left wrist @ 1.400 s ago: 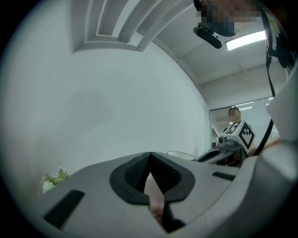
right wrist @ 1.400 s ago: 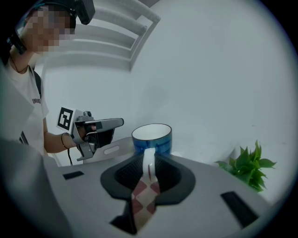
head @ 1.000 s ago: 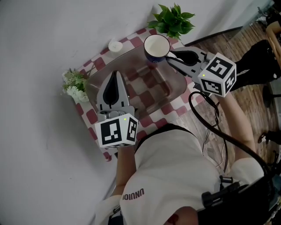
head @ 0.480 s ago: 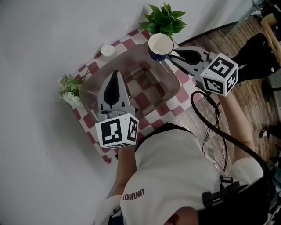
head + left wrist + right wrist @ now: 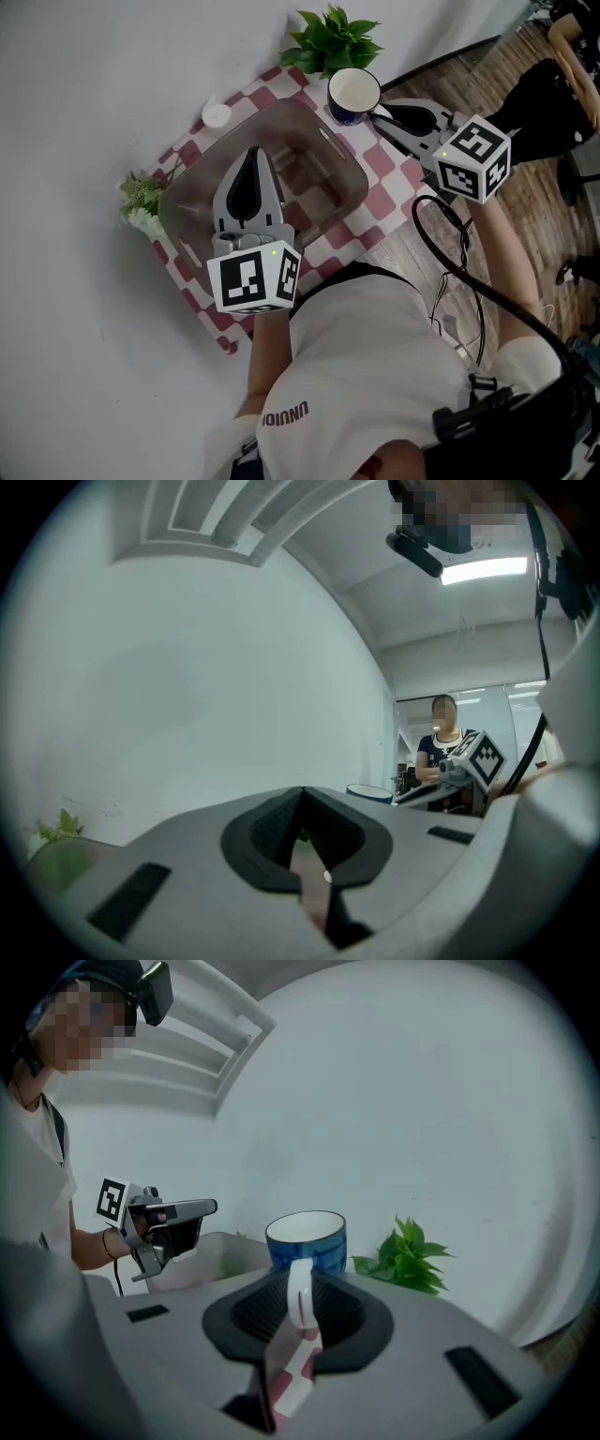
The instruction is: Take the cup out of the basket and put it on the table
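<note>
A blue cup [image 5: 353,95] with a white inside hangs beside the basket's far right corner, over the checked cloth [image 5: 392,172]. My right gripper [image 5: 379,112] is shut on its white handle [image 5: 298,1294], which stands between the jaws in the right gripper view, with the cup [image 5: 307,1238] just beyond. Whether the cup touches the cloth I cannot tell. The translucent grey basket [image 5: 317,134] sits mid-table. My left gripper [image 5: 251,157] hovers over its near left part, jaws shut and empty [image 5: 302,795].
A green potted plant [image 5: 329,40] stands just behind the cup. A small white round dish [image 5: 217,114] and white flowers [image 5: 138,202] lie along the wall side. The table's edge and wooden floor [image 5: 525,112] are to the right.
My right gripper has carried the cup from over the basket's far rim out to the right, beside the plant. The left gripper has kept its place over the basket.
</note>
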Demonstrator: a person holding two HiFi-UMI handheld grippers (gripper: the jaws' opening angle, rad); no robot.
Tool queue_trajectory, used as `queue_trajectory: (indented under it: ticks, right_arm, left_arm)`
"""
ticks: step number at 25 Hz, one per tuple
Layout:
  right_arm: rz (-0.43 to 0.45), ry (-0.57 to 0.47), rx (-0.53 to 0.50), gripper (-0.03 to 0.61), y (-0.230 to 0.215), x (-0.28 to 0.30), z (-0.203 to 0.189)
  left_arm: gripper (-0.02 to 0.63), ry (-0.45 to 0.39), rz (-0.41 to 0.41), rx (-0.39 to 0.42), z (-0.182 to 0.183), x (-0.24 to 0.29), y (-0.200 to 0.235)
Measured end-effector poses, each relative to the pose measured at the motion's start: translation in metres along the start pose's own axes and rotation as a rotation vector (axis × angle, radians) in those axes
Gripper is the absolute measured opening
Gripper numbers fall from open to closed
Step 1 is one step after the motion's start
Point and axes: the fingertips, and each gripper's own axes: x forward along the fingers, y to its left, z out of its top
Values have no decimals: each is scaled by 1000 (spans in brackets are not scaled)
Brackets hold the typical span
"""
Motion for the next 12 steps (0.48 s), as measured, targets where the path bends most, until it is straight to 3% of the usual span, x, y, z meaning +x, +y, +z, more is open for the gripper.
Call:
queue_trajectory:
  ticks: [12]
  right_arm:
    - [-35, 33, 76, 81, -20, -6, -38]
  left_arm:
    - [11, 31, -62, 13, -4, 16, -30]
